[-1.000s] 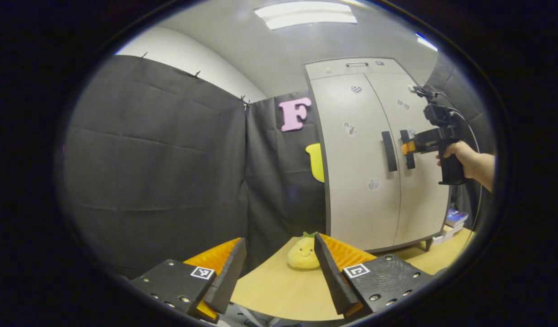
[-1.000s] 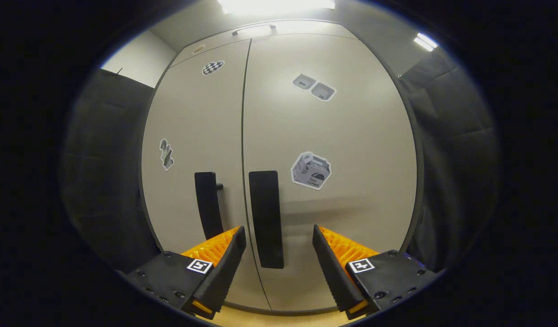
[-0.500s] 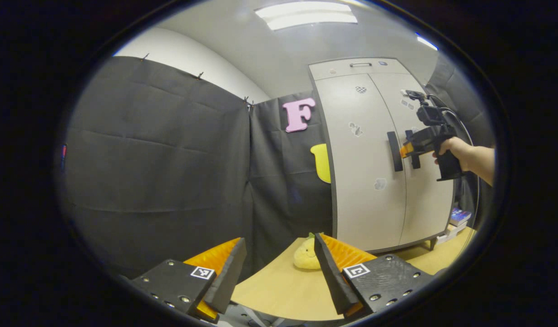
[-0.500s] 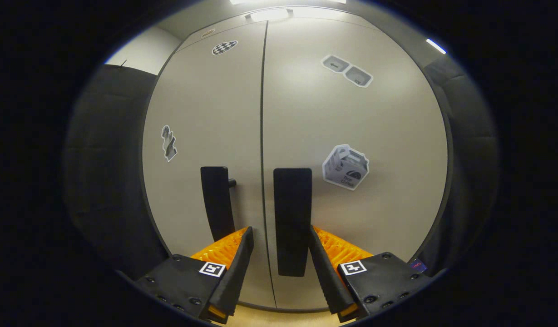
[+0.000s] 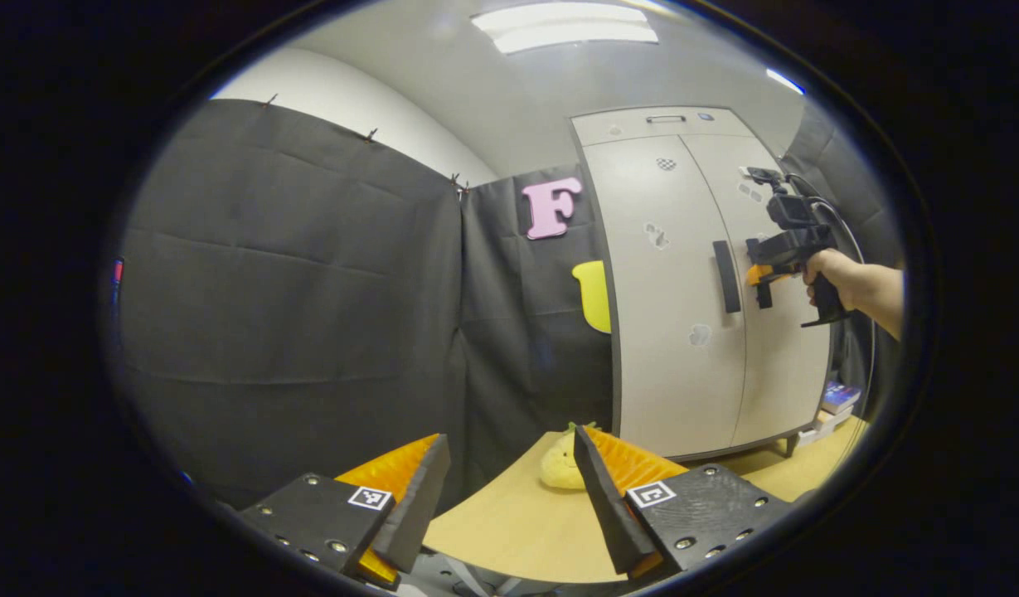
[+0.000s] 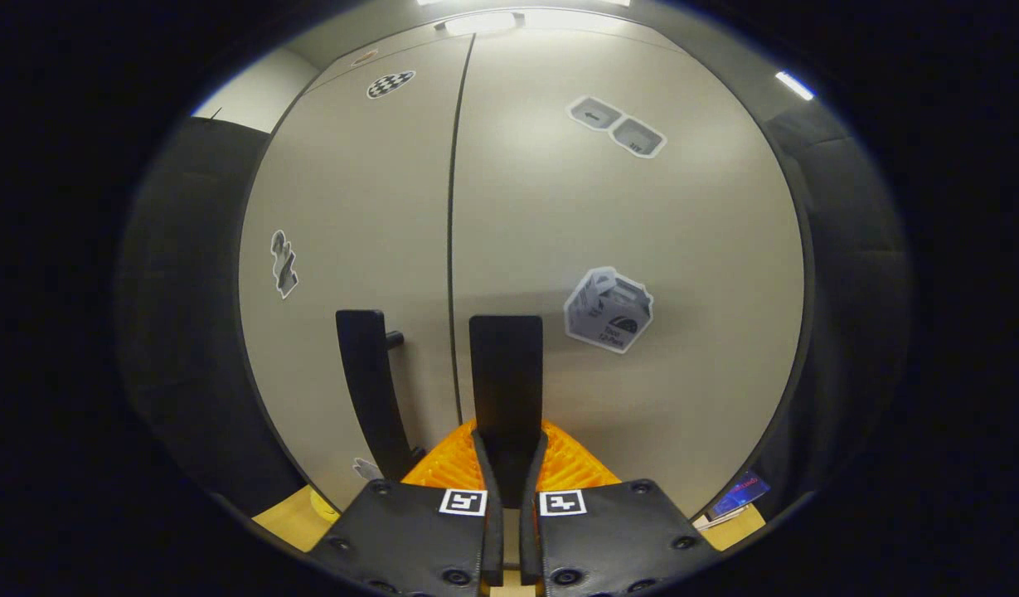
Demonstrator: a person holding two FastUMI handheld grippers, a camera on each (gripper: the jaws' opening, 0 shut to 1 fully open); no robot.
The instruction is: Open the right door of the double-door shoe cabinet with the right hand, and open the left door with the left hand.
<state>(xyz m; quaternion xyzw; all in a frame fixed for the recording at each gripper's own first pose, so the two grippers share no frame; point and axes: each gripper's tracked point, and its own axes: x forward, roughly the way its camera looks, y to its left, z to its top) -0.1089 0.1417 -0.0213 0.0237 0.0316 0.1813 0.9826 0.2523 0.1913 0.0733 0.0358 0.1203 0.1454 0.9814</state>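
gripping right door handle (image 6: 506, 373), right gripper (image 6: 509, 464) clamped.

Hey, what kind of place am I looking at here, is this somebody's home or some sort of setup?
Probably a staged recording booth, not a home: black cloth walls, a double-door shoe cabinet standing on a wooden tabletop, and a plush toy as a prop.

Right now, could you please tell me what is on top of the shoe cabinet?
A grey top panel with a small dark handle sits above the closed doors. Anything lying on the cabinet's roof is hidden from these views.
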